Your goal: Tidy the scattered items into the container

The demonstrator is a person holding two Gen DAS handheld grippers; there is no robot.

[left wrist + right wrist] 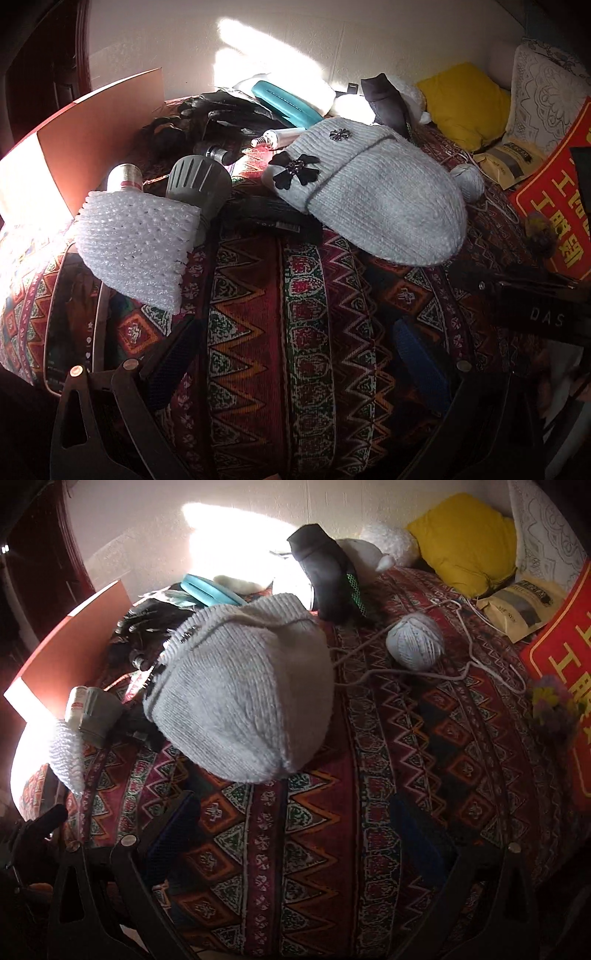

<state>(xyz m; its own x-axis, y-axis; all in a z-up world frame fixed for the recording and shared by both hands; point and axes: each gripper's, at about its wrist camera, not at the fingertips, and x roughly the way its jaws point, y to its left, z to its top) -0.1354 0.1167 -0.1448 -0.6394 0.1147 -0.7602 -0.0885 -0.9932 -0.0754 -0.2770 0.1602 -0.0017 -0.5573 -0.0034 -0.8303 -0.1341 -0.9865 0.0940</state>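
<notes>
A grey knit hat (373, 192) with black flower trims lies in the middle of the patterned bedspread (258, 332); in the right wrist view the hat (243, 690) is straight ahead. A pale yarn ball (415, 640) with a loose strand sits to its right. Left of the hat lie a bubble-wrapped bottle (136, 240), a grey ribbed bulb-like object (195, 184), black gloves (221, 110), a small tube (277, 137) and a teal case (284, 101). An orange cardboard box (92, 125) stands at the far left. My left gripper (295, 354) and right gripper (295, 830) are both open and hold nothing, short of the hat.
A phone (70, 321) lies at the bed's left edge. A black pouch (328, 579), yellow pillow (465, 539), kraft bag (517, 605) and red sign (561, 672) crowd the back and right. A black device marked DAS (535, 302) reaches in from the right.
</notes>
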